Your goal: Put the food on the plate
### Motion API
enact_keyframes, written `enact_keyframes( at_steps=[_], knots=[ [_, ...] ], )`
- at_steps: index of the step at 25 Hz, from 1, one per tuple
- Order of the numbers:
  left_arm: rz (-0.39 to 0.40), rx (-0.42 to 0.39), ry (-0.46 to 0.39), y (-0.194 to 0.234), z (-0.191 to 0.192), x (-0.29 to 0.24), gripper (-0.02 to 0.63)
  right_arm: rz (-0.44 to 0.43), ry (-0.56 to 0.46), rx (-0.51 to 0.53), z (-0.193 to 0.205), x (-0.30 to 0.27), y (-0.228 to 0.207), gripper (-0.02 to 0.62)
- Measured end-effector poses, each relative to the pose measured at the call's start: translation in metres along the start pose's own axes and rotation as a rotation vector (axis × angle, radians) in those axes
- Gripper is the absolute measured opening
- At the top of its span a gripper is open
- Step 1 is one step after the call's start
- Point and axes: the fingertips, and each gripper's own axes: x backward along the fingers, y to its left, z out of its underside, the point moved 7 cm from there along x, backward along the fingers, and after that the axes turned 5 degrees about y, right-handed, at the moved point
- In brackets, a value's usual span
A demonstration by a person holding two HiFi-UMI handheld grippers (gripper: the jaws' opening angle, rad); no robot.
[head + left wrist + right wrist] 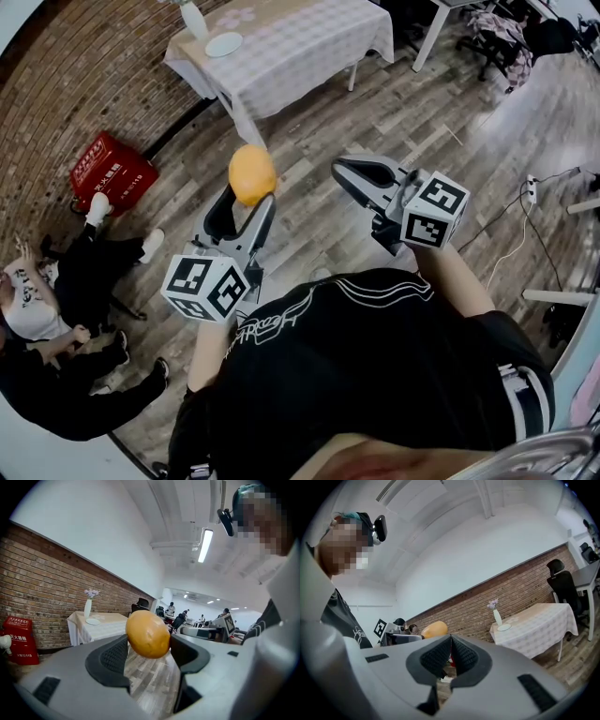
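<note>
A smooth orange-yellow food piece (252, 173), round like a bun or potato, is clamped at the tips of my left gripper (249, 195), held in the air well above the wooden floor. In the left gripper view the food piece (148, 633) sits between the two dark pads. My right gripper (349, 173) is beside it to the right, shut with nothing between its jaws; its pads (440, 657) meet. A small white plate (223, 44) lies on a cloth-covered table (300, 47) far ahead, next to a white vase (192, 19).
A red box (112, 171) stands by the brick wall at the left. People sit on the floor at lower left (56, 319). Cables (525, 211) run over the floor at the right; office chairs (502, 37) stand at the far right.
</note>
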Motion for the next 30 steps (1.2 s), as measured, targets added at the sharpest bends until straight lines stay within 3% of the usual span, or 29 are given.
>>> enact_keyframes(
  at_steps=[11, 18, 30],
  knots=[
    [-0.029, -0.030, -0.036, 0.062, -0.017, -0.007, 0.278, 0.104, 0.056, 0.066, -0.009, -0.052, -0.025, -0.003],
    [-0.062, -0.025, -0.038, 0.090, -0.017, -0.027, 0.278, 0.125, 0.071, 0.081, -0.011, -0.071, -0.053, -0.003],
    [-0.140, 0.010, -0.015, 0.153, -0.053, -0.125, 0.278, 0.112, 0.079, 0.048, -0.051, -0.121, -0.176, -0.003]
  ],
)
